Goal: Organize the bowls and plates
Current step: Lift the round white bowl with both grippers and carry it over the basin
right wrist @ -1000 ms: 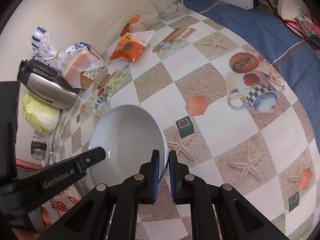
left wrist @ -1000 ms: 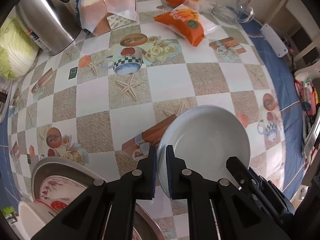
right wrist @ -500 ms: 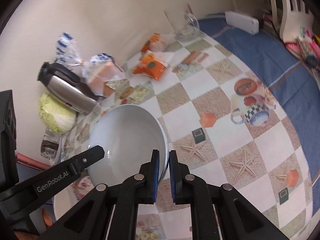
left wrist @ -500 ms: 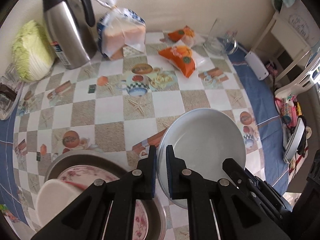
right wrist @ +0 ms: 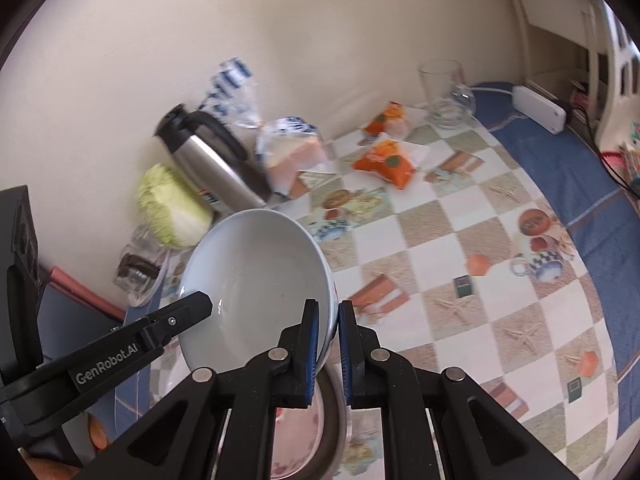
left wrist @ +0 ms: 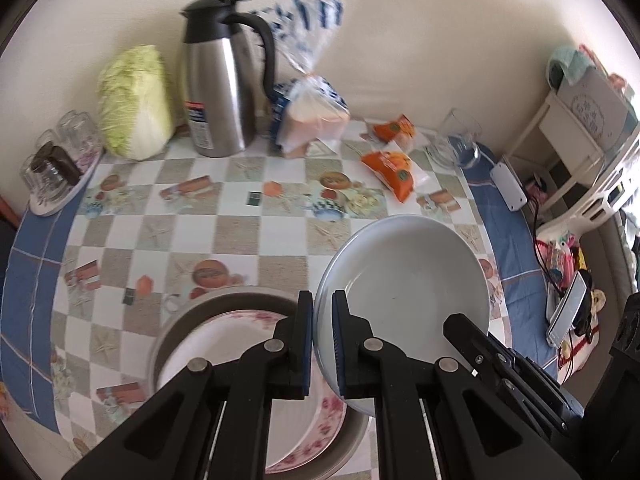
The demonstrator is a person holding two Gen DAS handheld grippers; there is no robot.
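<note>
Midway, I gripped the white bowl (left wrist: 404, 276) with both grippers, left (left wrist: 322, 344) and right (right wrist: 328, 350), above the unfinished floral-plate stack (left wrist: 224, 344).

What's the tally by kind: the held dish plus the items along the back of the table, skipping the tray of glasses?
white bowl, held by left claw and right claw: 1
orange snack packs: 2
steel thermos: 1
cabbage: 1
bread bag: 1
glass mug: 1
Total: 7
</note>
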